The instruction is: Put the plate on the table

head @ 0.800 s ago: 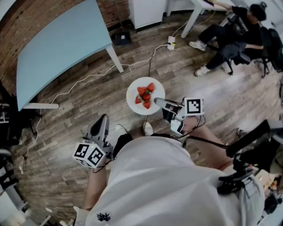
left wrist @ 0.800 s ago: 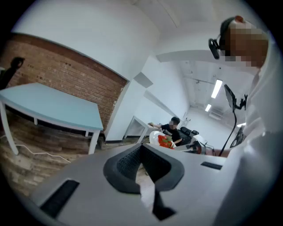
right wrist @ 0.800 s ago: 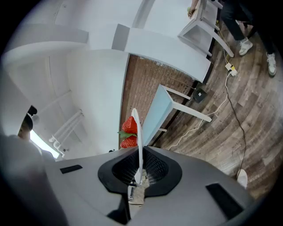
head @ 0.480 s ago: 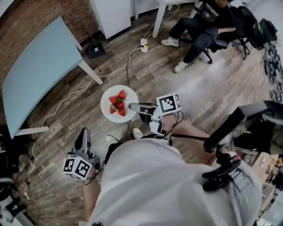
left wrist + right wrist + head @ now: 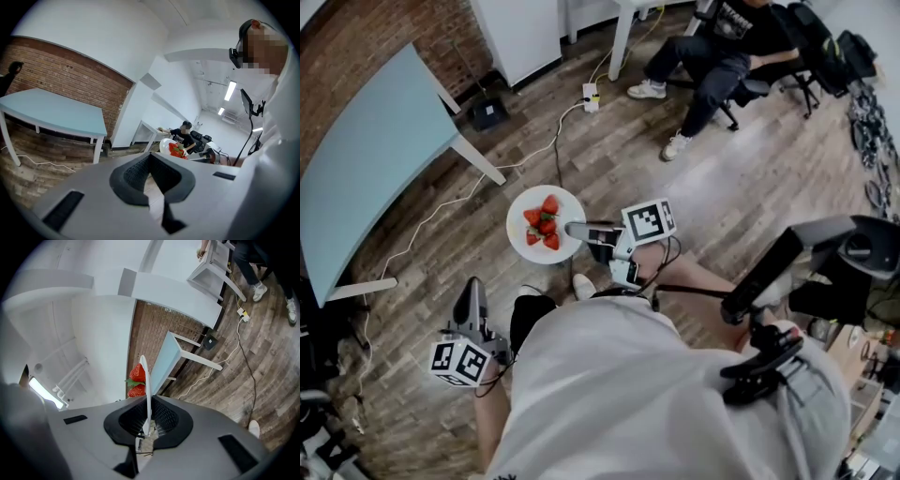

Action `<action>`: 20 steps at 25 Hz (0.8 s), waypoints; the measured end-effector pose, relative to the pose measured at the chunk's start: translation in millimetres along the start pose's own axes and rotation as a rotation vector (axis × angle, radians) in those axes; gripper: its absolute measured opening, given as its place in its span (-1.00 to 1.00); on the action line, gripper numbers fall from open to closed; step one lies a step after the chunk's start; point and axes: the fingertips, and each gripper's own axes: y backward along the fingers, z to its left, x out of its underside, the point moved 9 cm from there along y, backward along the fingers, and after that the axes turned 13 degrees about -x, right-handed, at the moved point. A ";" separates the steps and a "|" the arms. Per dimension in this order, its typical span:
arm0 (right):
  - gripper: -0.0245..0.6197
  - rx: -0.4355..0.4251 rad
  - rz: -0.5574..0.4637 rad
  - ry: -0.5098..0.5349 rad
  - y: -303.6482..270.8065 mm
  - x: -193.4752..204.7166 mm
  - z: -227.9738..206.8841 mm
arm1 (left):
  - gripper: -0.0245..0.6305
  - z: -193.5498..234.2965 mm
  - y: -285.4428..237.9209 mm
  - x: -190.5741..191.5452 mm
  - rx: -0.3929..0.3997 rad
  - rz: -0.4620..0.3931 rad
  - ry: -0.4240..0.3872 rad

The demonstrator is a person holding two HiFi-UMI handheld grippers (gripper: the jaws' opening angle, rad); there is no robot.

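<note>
Round white plate (image 5: 516, 231): small, shallow, carries heap of red strawberries (image 5: 544, 225) with green tops. Roughly level, up in air over wood-plank floor (image 5: 609, 159), near rim clamped in right gripper (image 5: 572, 228). In right gripper view plate (image 5: 146, 380) edge-on, thin rim pinched between pads, berries (image 5: 137, 380) on left face. Light-blue table (image 5: 366, 178) with white legs: against brick wall, well apart from plate, top bare.

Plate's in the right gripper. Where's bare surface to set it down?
Blue table top, along the brick wall: bare wherever it shows. Floor by its legs is cluttered: white cable, power strip, black box.
</note>
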 end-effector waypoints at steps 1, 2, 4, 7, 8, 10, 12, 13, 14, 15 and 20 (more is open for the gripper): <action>-0.85 0.005 0.000 -0.006 -3.7 1.3 1.8 | -0.93 4.2 1.9 -0.6 0.001 0.006 0.008; -0.85 0.007 0.003 -0.010 -7.6 1.8 2.6 | -0.92 8.5 3.5 -1.3 -0.001 0.013 0.014; -0.84 0.013 0.018 -0.017 -10.8 -1.7 -1.7 | -0.93 12.5 1.3 -1.2 -0.013 0.025 0.023; -0.84 0.047 0.035 -0.055 -7.6 -11.1 -12.2 | -0.93 10.6 -9.4 -0.9 -0.032 0.024 0.039; -0.84 0.063 0.038 -0.070 -8.3 -13.4 -13.7 | -0.93 12.4 -12.4 -2.6 -0.034 0.023 0.043; -0.85 0.061 0.028 -0.105 -17.5 -19.0 -15.2 | -0.93 22.9 -22.9 -8.4 -0.028 0.030 0.049; -0.85 0.051 0.005 -0.133 -31.2 -29.8 -20.9 | -0.93 40.3 -44.3 -14.9 -0.010 0.046 0.062; -0.85 0.058 0.000 -0.128 -38.0 -39.3 -26.3 | -0.93 50.3 -58.2 -19.1 -0.002 0.053 0.071; -0.85 0.064 0.007 -0.112 -47.1 -52.1 -32.8 | -0.92 61.1 -71.9 -24.4 0.000 0.053 0.081; -0.85 0.066 0.027 -0.093 -59.7 -67.4 -39.6 | -0.93 72.9 -83.9 -30.9 -0.005 0.042 0.091; -0.85 0.066 0.113 -0.027 -140.5 -139.4 -55.9 | -0.93 132.4 -118.1 -81.5 -0.040 -0.044 0.112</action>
